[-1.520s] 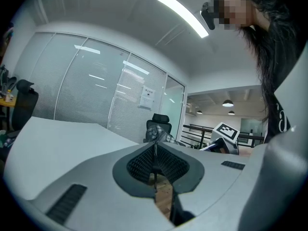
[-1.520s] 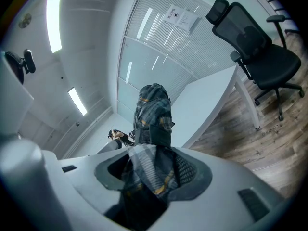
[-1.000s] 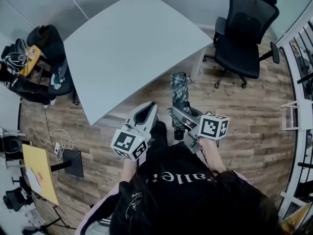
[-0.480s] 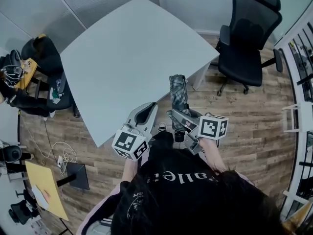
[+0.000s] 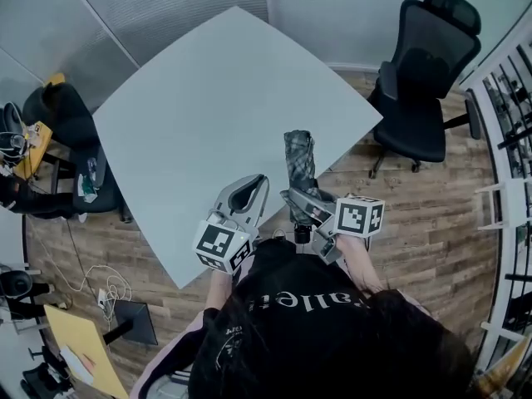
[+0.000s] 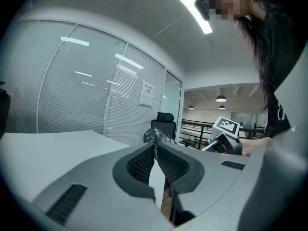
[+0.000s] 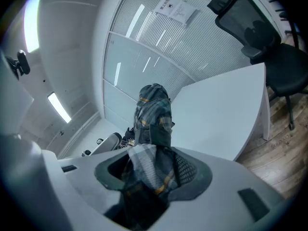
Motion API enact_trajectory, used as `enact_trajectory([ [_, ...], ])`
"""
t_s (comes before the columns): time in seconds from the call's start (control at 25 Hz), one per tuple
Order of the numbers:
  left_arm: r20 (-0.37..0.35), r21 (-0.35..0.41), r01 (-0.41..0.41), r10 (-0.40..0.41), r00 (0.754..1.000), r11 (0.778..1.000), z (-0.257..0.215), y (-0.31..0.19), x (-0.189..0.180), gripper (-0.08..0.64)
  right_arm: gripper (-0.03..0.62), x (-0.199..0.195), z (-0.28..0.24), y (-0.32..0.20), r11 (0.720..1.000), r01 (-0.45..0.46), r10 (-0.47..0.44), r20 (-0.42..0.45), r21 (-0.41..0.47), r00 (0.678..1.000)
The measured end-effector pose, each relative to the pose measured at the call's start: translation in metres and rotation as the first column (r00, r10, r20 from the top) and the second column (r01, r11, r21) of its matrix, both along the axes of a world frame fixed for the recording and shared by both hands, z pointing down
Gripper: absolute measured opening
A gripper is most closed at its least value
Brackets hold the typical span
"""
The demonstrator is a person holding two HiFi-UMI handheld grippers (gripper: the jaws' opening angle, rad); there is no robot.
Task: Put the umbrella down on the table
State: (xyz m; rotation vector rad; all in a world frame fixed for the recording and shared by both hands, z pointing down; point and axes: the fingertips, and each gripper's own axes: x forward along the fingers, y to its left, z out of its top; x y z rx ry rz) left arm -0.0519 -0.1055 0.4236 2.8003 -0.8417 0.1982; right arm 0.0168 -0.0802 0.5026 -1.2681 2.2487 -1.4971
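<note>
A person in a black top stands at the near corner of a pale grey desk [image 5: 208, 98], a gripper in each hand. The right gripper [image 5: 298, 199] has its fingers [image 7: 190, 170] clamped on the lower end of a folded plaid umbrella [image 5: 299, 160]. The umbrella juts forward from the grip, at centre frame in the head view, its far end over the desk's lower right edge. Whether it touches the surface cannot be told.

In the right gripper view the umbrella [image 7: 154, 109] rises from between the fingers, with the desk spreading behind it. The left gripper [image 5: 253, 181] sits just left of it, over the same edge, fingers [image 6: 139, 162] together at the tips and nothing between them. The umbrella's top shows just beyond those tips [image 6: 156, 134].

A black office chair [image 5: 424, 73] stands on the wood floor [image 5: 416, 198] at upper right, beside the desk's right corner.
</note>
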Motion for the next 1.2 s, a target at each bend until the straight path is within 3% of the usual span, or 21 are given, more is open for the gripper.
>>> enact_trajectory([
  [0.68, -0.038, -0.044, 0.044, -0.046, 0.998, 0.998, 0.017, -0.034, -0.019, 0.032, 0.212, -0.011, 0.007, -0.039, 0.999, 0.034, -0.036, -0.047, -0.027, 0.998],
  [1.2, -0.025, -0.065, 0.212, -0.214, 0.977, 0.975, 0.018, -0.082, 0.001, 0.032, 0.212, 0.036, 0.013, -0.121, 0.988, 0.149, -0.151, -0.069, -0.037, 0.986],
])
